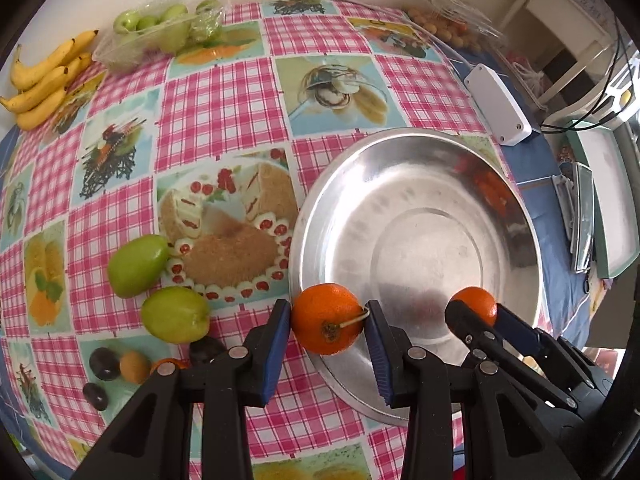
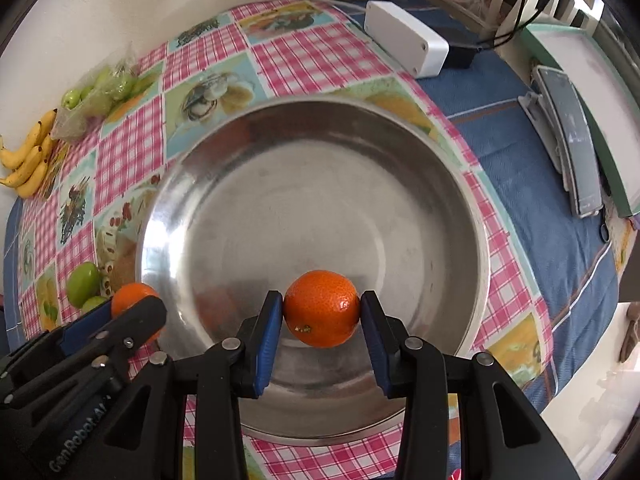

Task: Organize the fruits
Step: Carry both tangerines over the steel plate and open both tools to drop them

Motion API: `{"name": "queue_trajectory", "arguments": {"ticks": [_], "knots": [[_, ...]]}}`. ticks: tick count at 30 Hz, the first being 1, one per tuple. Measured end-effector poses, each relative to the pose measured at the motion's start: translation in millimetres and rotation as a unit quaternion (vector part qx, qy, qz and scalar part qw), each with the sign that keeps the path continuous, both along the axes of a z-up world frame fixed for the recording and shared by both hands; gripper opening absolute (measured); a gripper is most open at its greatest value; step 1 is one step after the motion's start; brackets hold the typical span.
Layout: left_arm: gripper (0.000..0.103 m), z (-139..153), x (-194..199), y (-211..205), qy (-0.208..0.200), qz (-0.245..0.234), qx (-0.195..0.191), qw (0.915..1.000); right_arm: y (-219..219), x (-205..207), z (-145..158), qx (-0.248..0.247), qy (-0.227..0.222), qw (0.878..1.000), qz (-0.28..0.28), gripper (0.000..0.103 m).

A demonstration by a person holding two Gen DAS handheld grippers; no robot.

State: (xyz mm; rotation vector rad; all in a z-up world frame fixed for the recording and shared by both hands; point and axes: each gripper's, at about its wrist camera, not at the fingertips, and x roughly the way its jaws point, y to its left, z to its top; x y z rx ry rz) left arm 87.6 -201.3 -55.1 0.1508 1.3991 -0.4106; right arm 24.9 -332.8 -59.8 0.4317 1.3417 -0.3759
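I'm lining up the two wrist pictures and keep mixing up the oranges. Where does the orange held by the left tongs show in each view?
Left wrist: orange at bottom centre, clamped between the left tongs.
Right wrist: it peeks out at lower left, partly behind those tongs.
Shared landmark: the steel bowl.

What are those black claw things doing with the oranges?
A person is sorting fruit with two hand-held grippers. The left gripper pinches one orange over the rim of the empty metal bowl. The right gripper pinches another orange above the bowl's inside. Green fruits and bananas wait on the tablecloth.
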Motion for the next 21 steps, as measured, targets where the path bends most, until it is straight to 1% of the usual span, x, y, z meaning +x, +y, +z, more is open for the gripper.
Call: {"name": "queue_trajectory", "arguments": {"ticks": [10, 12, 13, 14, 15, 18, 19, 21], "knots": [[0.042, -3, -1, -3, 0.006, 0.002, -0.003, 1.0, -2, -7, -10, 0.012, 0.01, 1.0, -0.007, 0.042], [0.042, -2, -1, -1, 0.008, 0.004, -0.007, 0.9999, 0, -7, -8, 0.009, 0.01, 1.0, -0.006, 0.044], [0.042, -1, -1, 0, 0.01, 0.005, -0.01, 0.9999, -1, -8, -8, 0.009, 0.01, 1.0, -0.007, 0.047], [0.043, -1, 0, 1, 0.013, 0.008, -0.013, 0.9998, -2, -8, -8, 0.009, 0.01, 1.0, -0.009, 0.05], [0.046, -1, 0, 3, 0.016, 0.011, -0.016, 0.9997, -3, -9, -8, 0.01, 0.011, 1.0, -0.01, 0.052], [0.054, 0, -1, 9, 0.021, 0.018, -0.022, 0.9994, -4, -10, -7, 0.011, 0.009, 1.0, -0.013, 0.053], [0.055, 0, -1, 10, 0.022, 0.019, -0.023, 0.9993, -4, -10, -8, 0.013, 0.009, 1.0, -0.012, 0.053], [0.057, 1, 0, 14, 0.023, 0.022, -0.025, 0.9992, -3, -10, -8, 0.013, 0.01, 1.0, -0.011, 0.057]]}}
